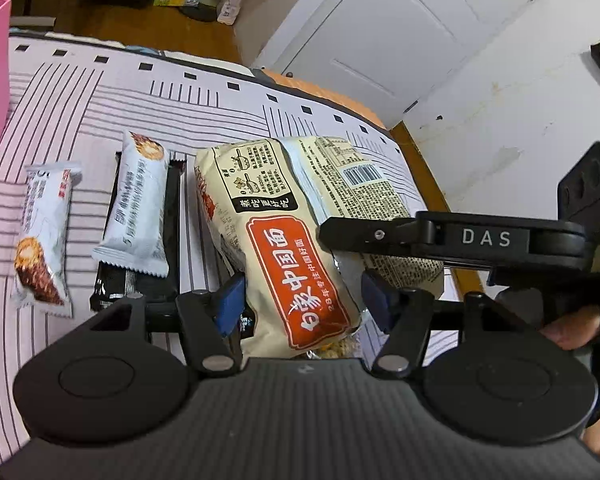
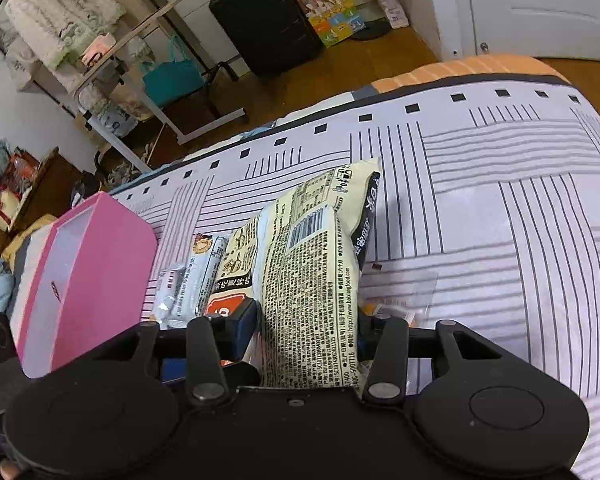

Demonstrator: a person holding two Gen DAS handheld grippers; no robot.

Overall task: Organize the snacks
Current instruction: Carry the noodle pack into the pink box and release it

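A bedsheet (image 2: 500,208) printed with black stripes and small black squares is covering the mattress that is serving as the work surface, with an orange band running along its far edge, and beyond it a brown wooden floor is showing. The left gripper (image 1: 304,300) is pinching the near end of a cream noodle packet (image 1: 284,248) with a red label, its blue pads pressing both sides of the packet. The right gripper (image 2: 308,324) is gripping a second cream noodle packet (image 2: 320,280), printed side up with a barcode, the packet standing tilted between its closed-in pads; that gripper is also reaching across the right of the left wrist view. Both packets are sitting near the middle of the bed, side by side. To their left two white snack bars (image 1: 44,240) are lying on the sheet, one of them resting on a black wrapper (image 1: 172,240). A pink box (image 2: 84,280), open at the top, is standing at the left edge of the bed. A clear plastic bag (image 2: 404,292) is lying just right of the packets. Across the room a black suitcase (image 2: 268,20) is standing against the wall beside a colourful box (image 2: 336,20), a teal bag (image 2: 172,76) is hanging by a metal rack, and a white door (image 1: 400,32) is closing off the corner.
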